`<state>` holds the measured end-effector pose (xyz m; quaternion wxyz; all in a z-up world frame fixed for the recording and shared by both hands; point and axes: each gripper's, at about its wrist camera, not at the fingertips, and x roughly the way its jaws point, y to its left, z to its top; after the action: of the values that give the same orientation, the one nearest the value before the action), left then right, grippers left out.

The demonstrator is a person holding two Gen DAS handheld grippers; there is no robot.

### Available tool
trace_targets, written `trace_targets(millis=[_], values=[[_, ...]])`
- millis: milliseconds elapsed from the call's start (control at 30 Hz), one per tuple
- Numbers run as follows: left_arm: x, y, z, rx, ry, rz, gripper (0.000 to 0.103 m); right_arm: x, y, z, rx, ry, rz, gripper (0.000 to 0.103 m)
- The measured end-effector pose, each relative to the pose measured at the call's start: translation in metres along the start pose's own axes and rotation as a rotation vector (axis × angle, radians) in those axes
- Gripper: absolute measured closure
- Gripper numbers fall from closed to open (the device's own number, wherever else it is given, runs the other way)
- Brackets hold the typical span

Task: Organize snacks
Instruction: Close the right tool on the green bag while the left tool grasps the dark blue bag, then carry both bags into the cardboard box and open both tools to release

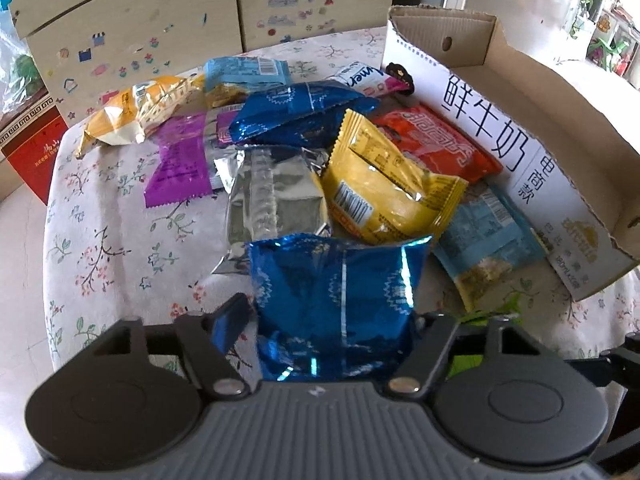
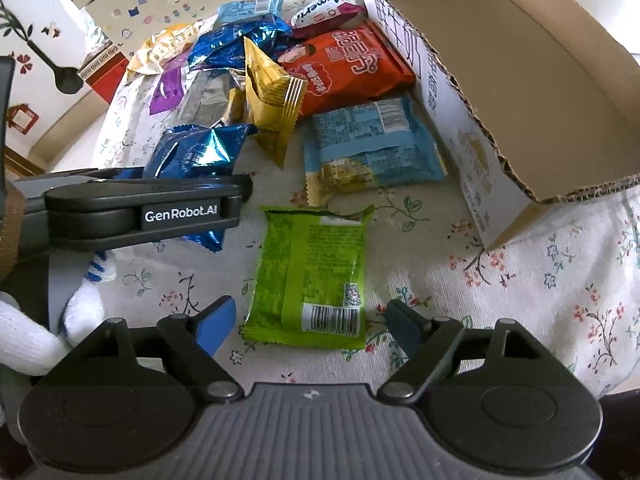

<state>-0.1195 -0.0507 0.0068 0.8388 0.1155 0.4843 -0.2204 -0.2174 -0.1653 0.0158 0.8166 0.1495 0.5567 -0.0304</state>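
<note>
A dark blue foil snack packet [image 1: 336, 304] stands between the fingers of my left gripper [image 1: 332, 316], and both pads press on its sides. The right wrist view shows that gripper [image 2: 224, 196] from the side, with the same blue packet [image 2: 196, 152] in it. A green snack packet [image 2: 312, 272] lies flat on the floral tablecloth. My right gripper [image 2: 312, 318] is open just above it, one finger on each side of its near end, neither touching. A pile of other packets, yellow [image 1: 380, 188], silver [image 1: 272, 196], red [image 1: 436, 140] and light blue [image 2: 372, 144], lies behind.
An open cardboard box [image 2: 520, 60] lies at the right of the pile, nothing visible inside it. A second blue packet [image 1: 300, 108], a purple one [image 1: 180, 164] and an orange-yellow one [image 1: 136, 112] lie further back. A white-gloved hand [image 2: 24, 336] shows at the left. Wooden cabinets stand beyond the table.
</note>
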Motion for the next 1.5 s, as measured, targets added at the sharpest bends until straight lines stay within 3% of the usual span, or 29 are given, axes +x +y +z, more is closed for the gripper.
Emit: trace_targets(millis=[233, 467, 567, 1033, 1267, 1500], values=[[-0.008, 0.009, -0.006, -0.041, -0.016, -0.005, 0.043, 0.006, 0.011, 0.004, -0.021, -0.027, -0.042, 0.018], [-0.018, 0.021, -0.01, -0.09, -0.044, -0.012, 0.043, 0.01, 0.027, 0.001, -0.114, -0.081, -0.127, 0.042], [-0.021, 0.025, -0.012, -0.111, -0.053, -0.01, 0.043, 0.009, 0.026, 0.002, -0.11, -0.094, -0.113, 0.046], [-0.047, 0.036, -0.011, -0.153, -0.137, 0.012, 0.043, -0.02, 0.015, 0.003, -0.082, -0.151, -0.001, 0.046], [-0.067, 0.034, 0.002, -0.174, -0.231, 0.026, 0.043, -0.049, 0.018, 0.011, -0.125, -0.289, 0.029, 0.046], [-0.08, 0.02, 0.016, -0.151, -0.313, -0.003, 0.043, -0.077, -0.001, 0.025, -0.067, -0.403, 0.01, 0.046]])
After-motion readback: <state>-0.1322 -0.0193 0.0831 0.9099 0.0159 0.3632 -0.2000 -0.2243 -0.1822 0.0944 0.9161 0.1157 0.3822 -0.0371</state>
